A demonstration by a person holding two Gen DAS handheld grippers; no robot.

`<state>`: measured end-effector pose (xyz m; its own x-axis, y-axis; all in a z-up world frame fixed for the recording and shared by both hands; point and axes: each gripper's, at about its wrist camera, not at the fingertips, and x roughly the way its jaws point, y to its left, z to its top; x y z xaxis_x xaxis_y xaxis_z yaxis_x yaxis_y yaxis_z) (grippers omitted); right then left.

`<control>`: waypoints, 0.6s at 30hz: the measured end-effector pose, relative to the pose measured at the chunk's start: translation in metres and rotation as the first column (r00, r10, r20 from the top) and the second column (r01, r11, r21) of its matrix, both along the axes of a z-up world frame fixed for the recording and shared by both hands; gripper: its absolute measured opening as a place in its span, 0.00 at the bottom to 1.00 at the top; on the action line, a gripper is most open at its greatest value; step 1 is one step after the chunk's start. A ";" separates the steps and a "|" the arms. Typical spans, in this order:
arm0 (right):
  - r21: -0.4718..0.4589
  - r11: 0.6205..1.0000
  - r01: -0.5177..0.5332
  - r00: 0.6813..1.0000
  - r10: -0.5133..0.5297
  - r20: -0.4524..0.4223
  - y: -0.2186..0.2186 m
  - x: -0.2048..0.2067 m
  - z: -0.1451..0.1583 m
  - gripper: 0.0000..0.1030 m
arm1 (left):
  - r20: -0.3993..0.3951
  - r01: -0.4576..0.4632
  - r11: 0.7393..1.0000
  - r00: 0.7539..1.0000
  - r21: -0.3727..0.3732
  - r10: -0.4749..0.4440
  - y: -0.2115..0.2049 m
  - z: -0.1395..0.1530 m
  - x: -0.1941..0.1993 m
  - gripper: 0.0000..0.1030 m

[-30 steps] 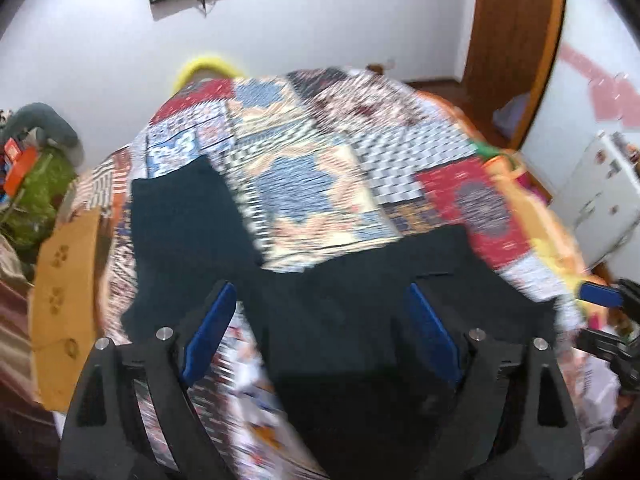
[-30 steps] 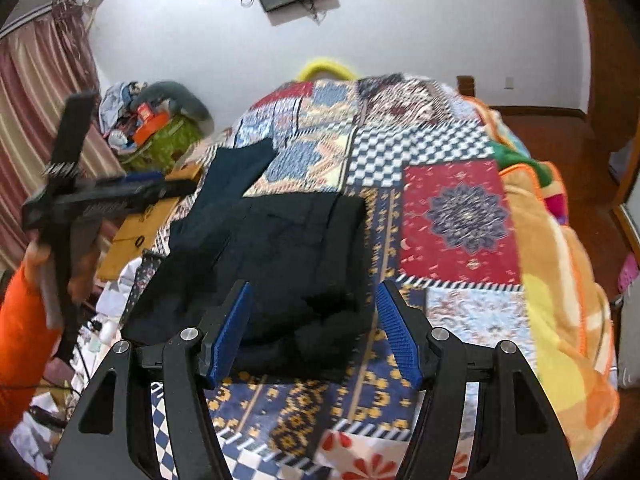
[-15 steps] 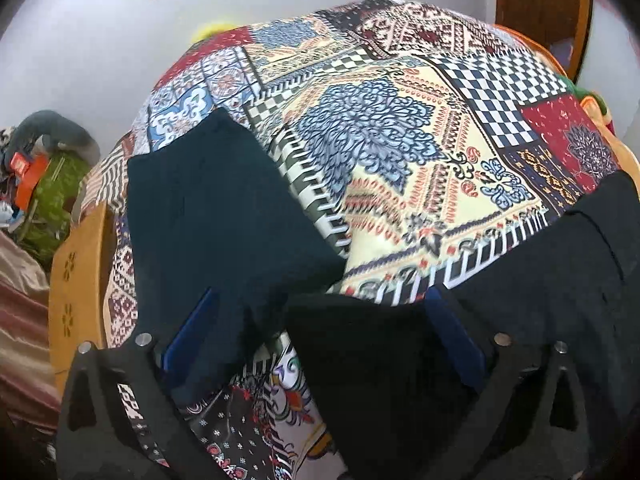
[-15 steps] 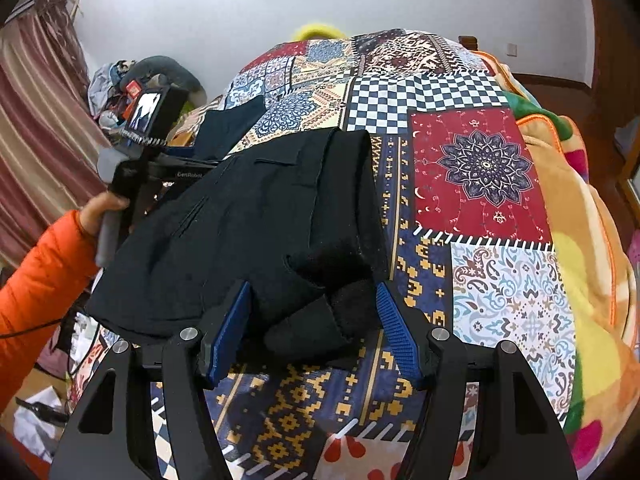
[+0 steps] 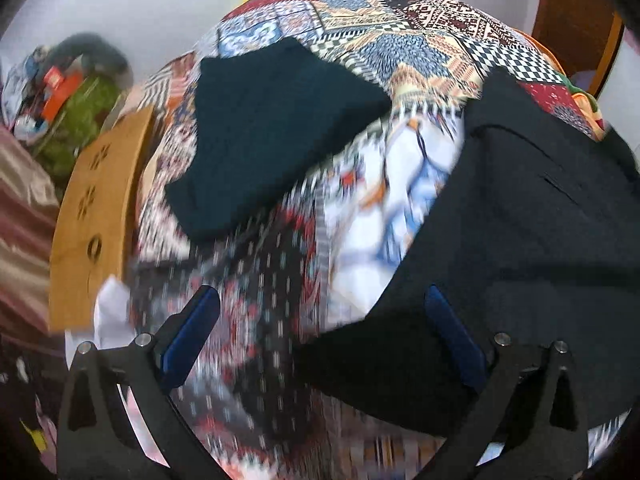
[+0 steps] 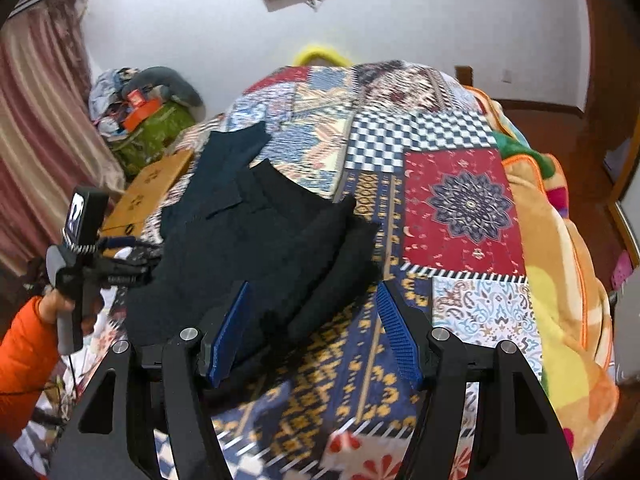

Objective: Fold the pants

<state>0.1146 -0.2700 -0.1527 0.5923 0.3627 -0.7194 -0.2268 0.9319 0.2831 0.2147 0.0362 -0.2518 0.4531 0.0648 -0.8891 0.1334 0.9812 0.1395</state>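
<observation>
The black pants (image 6: 264, 248) lie bunched on the patchwork bedspread (image 6: 460, 200), the thick waist end nearest my right gripper. In the left wrist view the pants (image 5: 520, 220) fill the right side. A folded dark teal garment (image 5: 276, 136) lies apart at the upper left; it also shows in the right wrist view (image 6: 224, 160). My left gripper (image 5: 320, 336) is open over the bedspread with the pants' edge at its right finger. My right gripper (image 6: 316, 328) is open with the waist end between the fingertips. The left gripper also shows in the right wrist view (image 6: 120, 256).
A wooden board (image 5: 96, 216) stands at the bed's left side. A green bag with clutter (image 6: 148, 128) sits by the curtain (image 6: 36, 140). An orange-yellow blanket (image 6: 560, 280) drapes the bed's right edge. A wooden door (image 5: 576, 20) is at the far right.
My left gripper swung left and down off the pants, toward the bed's left edge. My right gripper tilted up and sits slightly farther from the pants. The pants pile looks more bunched.
</observation>
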 end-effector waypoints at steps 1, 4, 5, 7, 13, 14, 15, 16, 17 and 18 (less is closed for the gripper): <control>-0.003 1.000 -0.009 1.000 0.009 0.006 0.004 -0.004 0.001 0.59 | 0.000 -0.006 1.000 1.000 -0.007 0.006 0.000 0.001 -0.011 1.00; -0.018 0.999 -0.043 0.999 0.043 0.015 0.015 -0.016 0.001 0.59 | 0.004 -0.010 0.999 1.000 -0.043 0.010 -0.008 0.006 -0.045 1.00; -0.021 0.998 -0.064 0.998 0.064 0.013 0.019 -0.021 0.000 0.59 | 0.013 -0.010 0.999 1.000 -0.053 0.011 -0.011 0.008 -0.053 1.00; -0.018 0.993 -0.115 0.993 0.115 0.001 0.026 -0.027 -0.007 0.59 | 0.056 -0.017 0.996 0.998 -0.083 0.022 -0.019 0.013 -0.071 1.00; -0.131 0.980 -0.147 0.989 0.144 -0.029 0.032 -0.031 -0.033 0.38 | 0.140 -0.030 0.998 0.989 -0.056 0.037 -0.026 0.015 -0.088 0.97; -0.129 0.981 -0.148 0.989 0.145 -0.029 0.028 -0.030 -0.035 0.37 | 0.138 -0.032 0.998 0.990 -0.057 0.040 -0.023 0.014 -0.089 0.97; -0.110 0.982 -0.151 0.988 0.148 -0.033 0.024 -0.029 -0.037 0.37 | 0.132 -0.033 0.997 0.990 -0.064 0.042 -0.018 0.014 -0.088 0.97; -0.095 0.984 -0.151 0.988 0.148 -0.038 0.021 -0.029 -0.038 0.37 | 0.129 -0.034 0.997 0.991 -0.068 0.043 -0.016 0.014 -0.088 0.97; -0.086 0.985 -0.152 0.988 0.148 -0.044 0.020 -0.028 -0.039 0.37 | 0.125 -0.038 0.997 0.991 -0.066 0.046 -0.014 0.016 -0.087 0.96; -0.087 0.984 -0.156 0.987 0.152 -0.051 0.020 -0.027 -0.037 0.37 | 0.122 -0.037 0.998 0.992 -0.054 0.044 -0.012 0.020 -0.086 0.95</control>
